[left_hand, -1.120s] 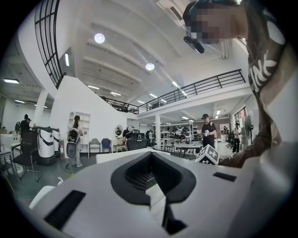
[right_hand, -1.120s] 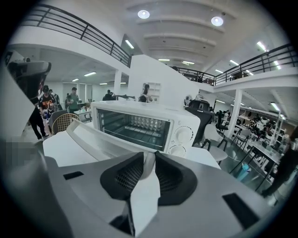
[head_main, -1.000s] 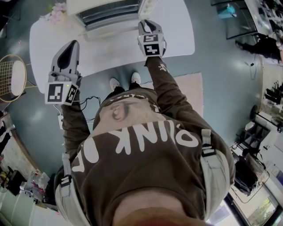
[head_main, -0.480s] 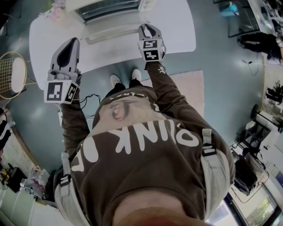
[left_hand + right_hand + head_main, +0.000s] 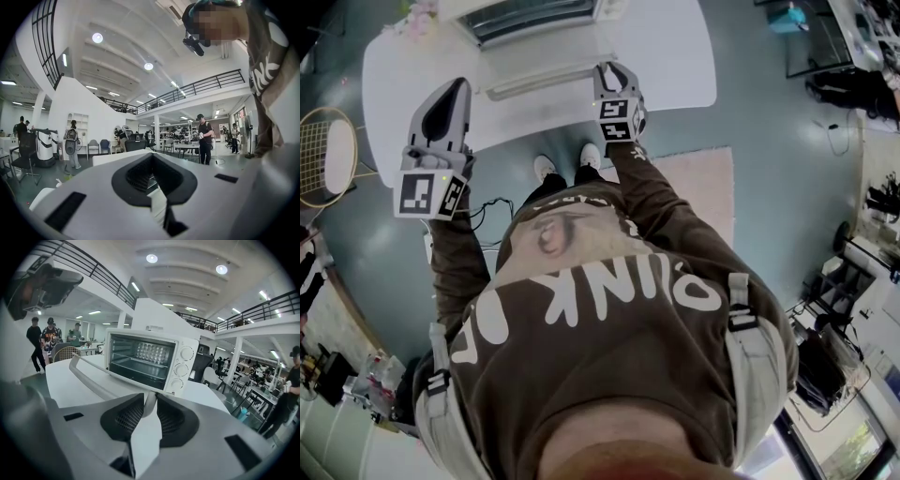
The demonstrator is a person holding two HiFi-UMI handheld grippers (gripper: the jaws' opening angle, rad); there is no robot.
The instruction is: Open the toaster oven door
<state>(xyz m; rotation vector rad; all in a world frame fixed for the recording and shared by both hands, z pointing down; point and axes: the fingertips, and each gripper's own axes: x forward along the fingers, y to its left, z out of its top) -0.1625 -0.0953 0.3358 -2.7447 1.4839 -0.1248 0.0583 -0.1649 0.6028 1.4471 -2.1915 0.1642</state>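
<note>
**A:** Where is the toaster oven at this moment?

**B:** The toaster oven (image 5: 140, 359) stands on the white surface (image 5: 56, 380), straight ahead of the right gripper (image 5: 149, 401). Its door (image 5: 539, 58) is folded down and lies nearly flat, with its free edge toward this gripper. The inside of the oven is visible.

**A:** And the handle of the door?

**B:** The handle (image 5: 97, 380) is a long white bar. It runs from the tips of the right gripper away to the left. The right end of the bar is between the two jaws.

**A:** So the right gripper is grasping it?

**B:** I think not. The jaws are opening. The pads are just beside the end of the bar on both sides, but I do not see them pressing on it, so I call this gripper released.

**A:** What else is near to it?

**B:** Three round knobs (image 5: 186, 353) are on the front panel of the oven, ahead of the gripper and a little to its right.

**A:** And the other one?

**B:** The left gripper (image 5: 152, 157) is well to the left of the right one, over the left edge of the surface and apart from the oven. Its jaws meet at the tips with nothing between them, so it is clenched and empty. It points toward the hall, where a person (image 5: 205, 138) in dark clothes stands far ahead of it.
</note>
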